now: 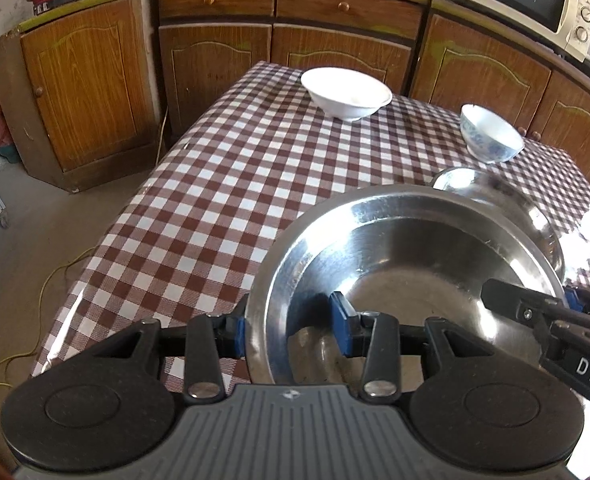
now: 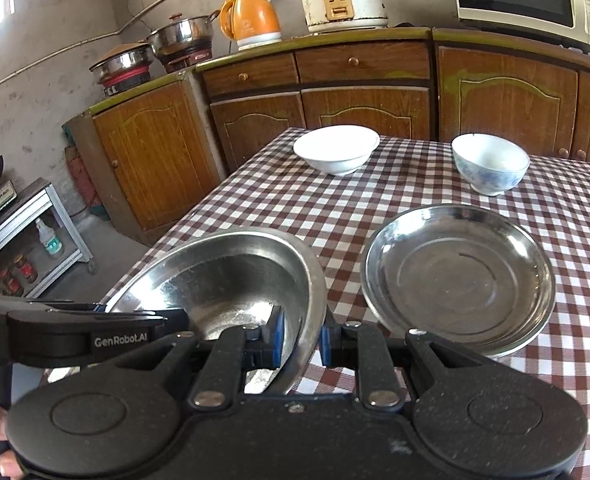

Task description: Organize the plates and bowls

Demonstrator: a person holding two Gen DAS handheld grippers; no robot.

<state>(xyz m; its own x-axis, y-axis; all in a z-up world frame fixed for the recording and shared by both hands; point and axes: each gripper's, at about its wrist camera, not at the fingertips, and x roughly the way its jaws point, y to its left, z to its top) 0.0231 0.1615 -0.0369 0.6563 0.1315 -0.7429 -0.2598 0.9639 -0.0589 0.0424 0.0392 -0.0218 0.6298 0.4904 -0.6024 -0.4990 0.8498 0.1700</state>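
Jaws of both grippers clamp rim of shiny steel plate (image 1: 415,256).

We see a shiny metal plate (image 2: 459,276) on the smooth, glossy checked tablecloth (image 2: 255,204), near brown wood cabinets (image 2: 147,152).

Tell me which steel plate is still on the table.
The right-hand steel plate lies flat on the checked cloth, untouched. The other plate is tilted, gripped at opposite rims by both grippers.

Tablecloth (image 2: 255,200) brown-white check; steel plates (image 2: 459,276) silver; one bowl (image 2: 335,152) white, other bowl (image 2: 489,168) blue-patterned.
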